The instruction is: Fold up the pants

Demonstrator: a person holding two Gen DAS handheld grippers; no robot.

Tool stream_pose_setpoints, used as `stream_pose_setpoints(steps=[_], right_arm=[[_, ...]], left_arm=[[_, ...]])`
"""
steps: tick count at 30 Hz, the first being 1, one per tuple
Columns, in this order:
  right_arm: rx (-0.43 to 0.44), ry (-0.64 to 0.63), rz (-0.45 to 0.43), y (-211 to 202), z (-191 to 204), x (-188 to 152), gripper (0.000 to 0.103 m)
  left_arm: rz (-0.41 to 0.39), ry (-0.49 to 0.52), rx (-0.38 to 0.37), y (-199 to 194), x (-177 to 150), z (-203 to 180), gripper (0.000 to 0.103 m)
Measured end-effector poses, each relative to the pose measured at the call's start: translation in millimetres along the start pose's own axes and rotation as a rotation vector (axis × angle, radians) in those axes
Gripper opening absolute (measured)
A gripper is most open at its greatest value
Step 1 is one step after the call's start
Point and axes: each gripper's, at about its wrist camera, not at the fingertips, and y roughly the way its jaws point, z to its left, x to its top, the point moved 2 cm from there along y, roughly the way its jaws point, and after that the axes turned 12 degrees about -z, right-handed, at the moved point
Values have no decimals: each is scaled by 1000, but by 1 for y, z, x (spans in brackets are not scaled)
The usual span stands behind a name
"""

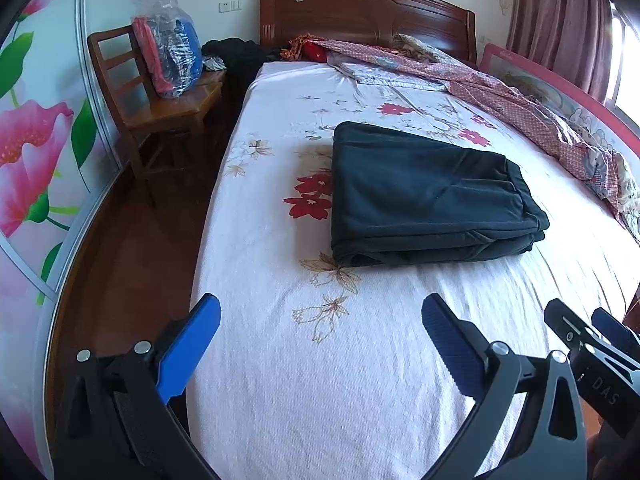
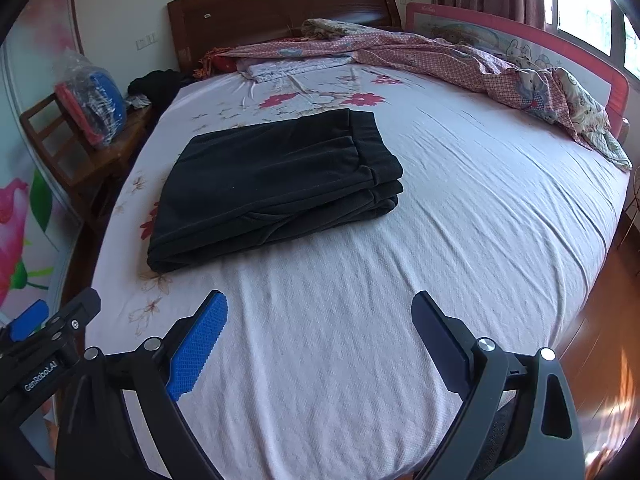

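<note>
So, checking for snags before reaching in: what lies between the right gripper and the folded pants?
Only bare floral bedsheet separates the right gripper from the folded pants, shown in the right wrist view.

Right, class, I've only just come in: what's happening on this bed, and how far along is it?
A person holds a gripper in each hand above the near end of the bed. The dark pants lie on the floral sheet already folded into a compact stacked rectangle. The left gripper and the right gripper are both open, empty and clear of the cloth. The folding looks done.
</note>
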Motion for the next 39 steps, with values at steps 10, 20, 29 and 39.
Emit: stream_pose_setpoints(steps=[10, 20, 29, 39], right_arm=[[13, -1, 7, 0, 3, -1, 93], [13, -3, 12, 0, 4, -2, 93], [25, -9, 14, -1, 6, -1, 93], [28, 1, 16, -1, 5, -1, 93]], left_arm=[[13, -6, -7, 2, -1, -1, 101], [16, -9, -18, 1, -1, -3, 101], [22, -13, -23, 2, -1, -3, 101], [19, -17, -30, 2, 0, -3, 101]])
